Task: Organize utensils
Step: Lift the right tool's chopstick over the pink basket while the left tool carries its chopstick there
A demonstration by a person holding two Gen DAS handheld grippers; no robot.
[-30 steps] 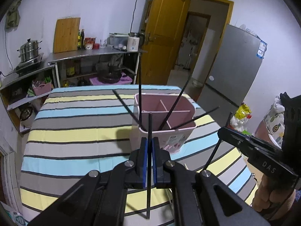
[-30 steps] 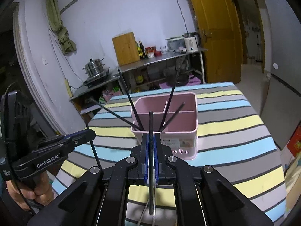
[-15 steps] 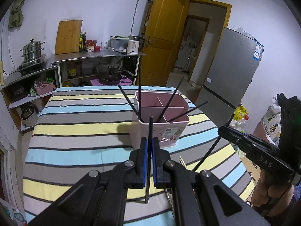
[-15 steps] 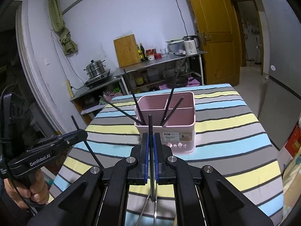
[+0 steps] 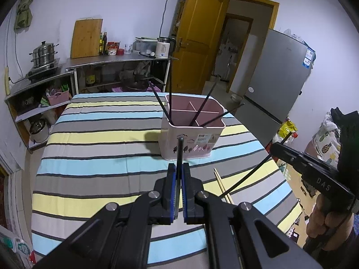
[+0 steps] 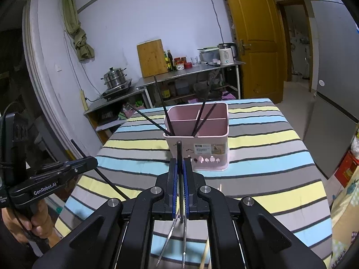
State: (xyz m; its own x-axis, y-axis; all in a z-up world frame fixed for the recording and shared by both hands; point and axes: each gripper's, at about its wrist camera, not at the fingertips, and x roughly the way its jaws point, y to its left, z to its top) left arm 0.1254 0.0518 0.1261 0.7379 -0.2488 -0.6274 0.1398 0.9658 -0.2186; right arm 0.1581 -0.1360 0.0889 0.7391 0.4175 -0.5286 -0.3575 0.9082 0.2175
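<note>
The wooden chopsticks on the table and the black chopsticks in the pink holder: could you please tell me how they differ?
The wooden chopsticks are pale and lie flat on the striped tablecloth, beside the pink holder; the black chopsticks are dark, stand leaning inside it, and fan apart, while the wooden pair lies together. Both are thin and straight.

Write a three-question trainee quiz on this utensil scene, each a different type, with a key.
1. True or false: the left hand-held gripper is shut on a black chopstick.
2. Multiple choice: the pink holder stands (A) on the striped tablecloth, (B) on the steel shelf, (C) on the floor.
3. Fill in: the right hand-held gripper grips a black ______.

Key: 1 true; 2 A; 3 chopstick.
</note>
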